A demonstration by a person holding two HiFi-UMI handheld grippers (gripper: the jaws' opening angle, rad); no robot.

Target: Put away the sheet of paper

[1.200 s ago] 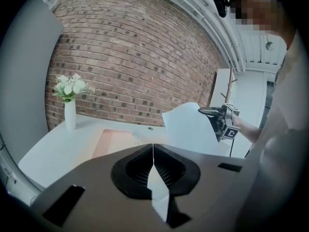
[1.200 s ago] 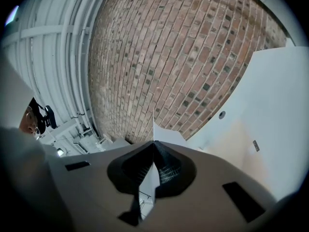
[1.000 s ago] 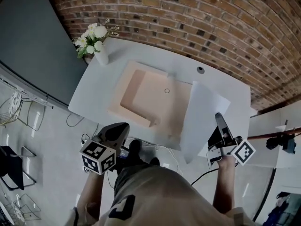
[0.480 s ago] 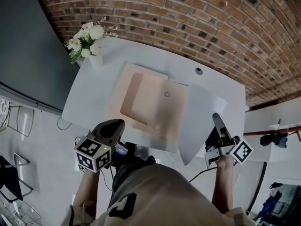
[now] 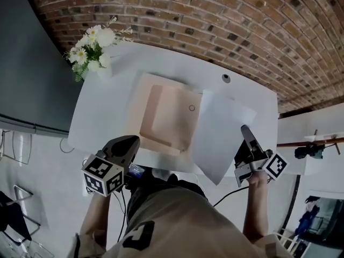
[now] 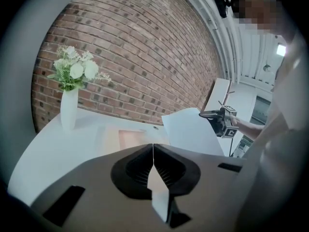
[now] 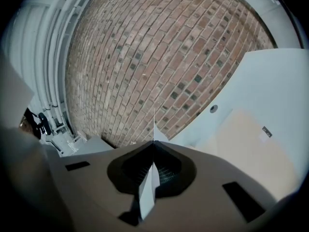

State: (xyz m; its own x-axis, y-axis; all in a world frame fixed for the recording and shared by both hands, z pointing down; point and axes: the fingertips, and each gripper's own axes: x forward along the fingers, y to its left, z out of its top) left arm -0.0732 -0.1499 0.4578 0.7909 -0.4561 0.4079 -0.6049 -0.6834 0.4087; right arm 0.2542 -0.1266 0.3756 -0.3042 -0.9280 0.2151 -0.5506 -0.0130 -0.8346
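One sheet (image 5: 217, 136), right gripper (image 5: 245, 129) pinching its edge

We see a red-brown brick wall (image 5: 226, 15) rising ahead of the left tool (image 5: 130, 141) and the right tool (image 5: 245, 129), just behind the white round-cornered table (image 5: 102, 112). Outward of the left tool stands a dark grey flat panel (image 5: 27, 52), above pale glossy floor (image 5: 43, 165). The light is soft and even.

Matt wht paper sheet (image 5: 220, 136); smooth matt tbl (image 5: 105, 112); rough red brick wall (image 5: 215, 15)
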